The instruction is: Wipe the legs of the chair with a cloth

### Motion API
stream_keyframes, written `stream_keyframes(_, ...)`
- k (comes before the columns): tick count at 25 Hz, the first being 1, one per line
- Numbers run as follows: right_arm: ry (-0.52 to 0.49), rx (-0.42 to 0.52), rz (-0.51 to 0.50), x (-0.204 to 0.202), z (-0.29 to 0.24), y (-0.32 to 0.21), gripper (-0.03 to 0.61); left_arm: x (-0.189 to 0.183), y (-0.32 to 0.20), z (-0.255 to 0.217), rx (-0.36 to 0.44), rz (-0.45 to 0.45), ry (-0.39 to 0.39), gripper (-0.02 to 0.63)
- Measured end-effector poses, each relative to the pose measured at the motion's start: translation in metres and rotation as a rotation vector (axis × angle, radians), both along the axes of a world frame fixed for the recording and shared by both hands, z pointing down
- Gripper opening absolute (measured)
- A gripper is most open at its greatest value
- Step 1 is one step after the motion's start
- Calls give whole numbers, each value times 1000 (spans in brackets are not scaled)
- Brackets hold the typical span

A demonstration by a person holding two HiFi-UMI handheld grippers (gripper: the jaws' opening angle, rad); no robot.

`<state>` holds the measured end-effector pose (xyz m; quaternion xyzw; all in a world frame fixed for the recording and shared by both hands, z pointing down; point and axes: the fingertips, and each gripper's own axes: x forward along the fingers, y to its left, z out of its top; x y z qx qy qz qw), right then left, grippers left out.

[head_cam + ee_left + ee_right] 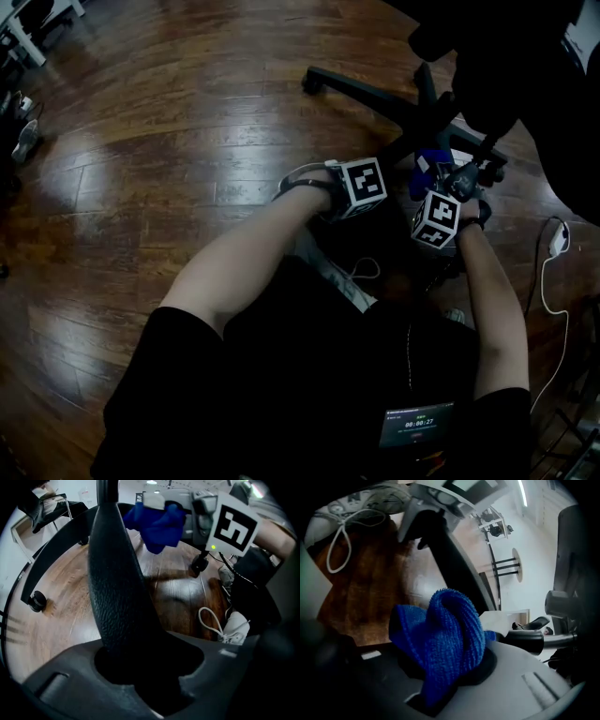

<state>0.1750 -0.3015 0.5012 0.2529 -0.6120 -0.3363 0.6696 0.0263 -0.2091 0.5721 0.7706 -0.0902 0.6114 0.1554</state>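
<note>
The black chair base (412, 108) spreads its legs over the wood floor. One textured black chair leg (117, 583) runs down between the jaws of my left gripper (145, 667), which is shut on it. In the head view the left gripper (364, 187) points steeply down just left of the base's hub. My right gripper (445, 677) is shut on a bunched blue cloth (445, 630), with a chair leg (454, 559) just behind it. In the left gripper view the cloth (159, 522) hangs against the upper part of the held leg. The right gripper (441, 178) sits right of the left one.
A grey shoe with a white lace (236, 623) lies on the floor right of the held leg. A caster (37, 602) ends another leg at the left. A white cable (553, 272) trails at the right, and the dark chair seat (525, 66) overhangs the top right.
</note>
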Motion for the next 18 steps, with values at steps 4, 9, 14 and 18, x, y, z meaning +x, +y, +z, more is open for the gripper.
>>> stream_keyframes(4, 10, 31, -6, -13, -4, -25, 94, 0, -1, 1, 5, 6, -2, 161)
stream_keyframes(9, 27, -42, -11, 5, 3, 13, 94, -3, -2, 0, 12, 1, -20, 161)
stream_keyframes(14, 32, -171, -64, 37, 26, 94, 94, -6, -3, 2, 29, 5, -41, 161)
stream_keyframes(18, 43, -221, -123, 61, 39, 152, 94, -9, -3, 5, 35, -5, -55, 160)
